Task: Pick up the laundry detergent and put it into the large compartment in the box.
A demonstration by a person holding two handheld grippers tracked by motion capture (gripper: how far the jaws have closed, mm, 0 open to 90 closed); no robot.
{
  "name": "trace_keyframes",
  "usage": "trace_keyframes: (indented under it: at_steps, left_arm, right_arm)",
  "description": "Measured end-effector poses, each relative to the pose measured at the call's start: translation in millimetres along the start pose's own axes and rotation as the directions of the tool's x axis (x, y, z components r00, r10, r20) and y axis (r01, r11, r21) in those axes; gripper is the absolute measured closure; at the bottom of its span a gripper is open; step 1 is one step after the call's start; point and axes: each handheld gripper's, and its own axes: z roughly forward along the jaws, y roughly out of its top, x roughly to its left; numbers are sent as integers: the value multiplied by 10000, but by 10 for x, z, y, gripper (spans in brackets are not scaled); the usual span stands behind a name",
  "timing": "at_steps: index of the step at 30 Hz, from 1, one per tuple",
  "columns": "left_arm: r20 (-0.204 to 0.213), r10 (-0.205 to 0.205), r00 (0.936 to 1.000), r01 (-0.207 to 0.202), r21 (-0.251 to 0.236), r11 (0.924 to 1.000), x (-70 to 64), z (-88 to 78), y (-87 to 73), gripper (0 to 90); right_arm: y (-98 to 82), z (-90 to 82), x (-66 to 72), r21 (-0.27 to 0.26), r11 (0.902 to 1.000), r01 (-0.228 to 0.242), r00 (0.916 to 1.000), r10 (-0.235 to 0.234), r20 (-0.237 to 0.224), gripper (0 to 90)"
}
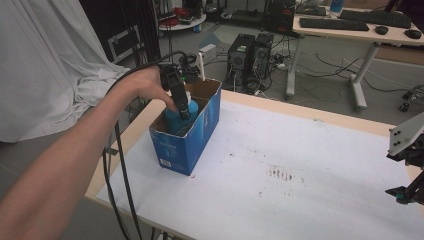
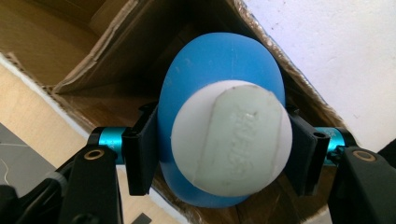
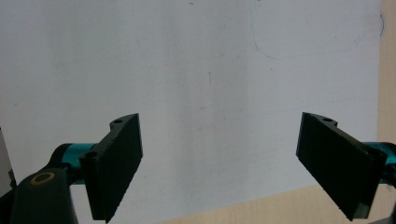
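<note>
The left gripper [image 2: 219, 154] pinches the blue bottle [image 2: 219, 93] inside the cardboard box [image 1: 200, 131], mid-placement. Release looks due once it is seated. Right gripper [image 3: 219, 163], well apart from the box, is spread.

I see the blue cardboard box [image 1: 187, 140] hemming in my left hand-held gripper [image 1: 181, 107]: its walls and raised flaps stand close around the blue bottle [image 2: 219, 93], leaving a way out only upward. The white-covered counter [image 1: 300, 170] lies bare beneath my right hand-held gripper [image 3: 219, 163], whose jaws stand wide apart.
</note>
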Motion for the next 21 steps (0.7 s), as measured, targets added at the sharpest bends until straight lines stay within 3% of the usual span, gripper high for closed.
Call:
trace_keyframes:
  at_steps: [10,21]
  left_arm:
    - [9,113,9999,-113,48,9999,4,148,-25,378]
    - [49,274,9996,-274,45,9996,6,166,-17,377]
  right_arm:
    - [-8,26,6,42,10000,-45,10000,45,-44,137]
    - [-25,36,10,48,10000,-29,10000,29,-58,137]
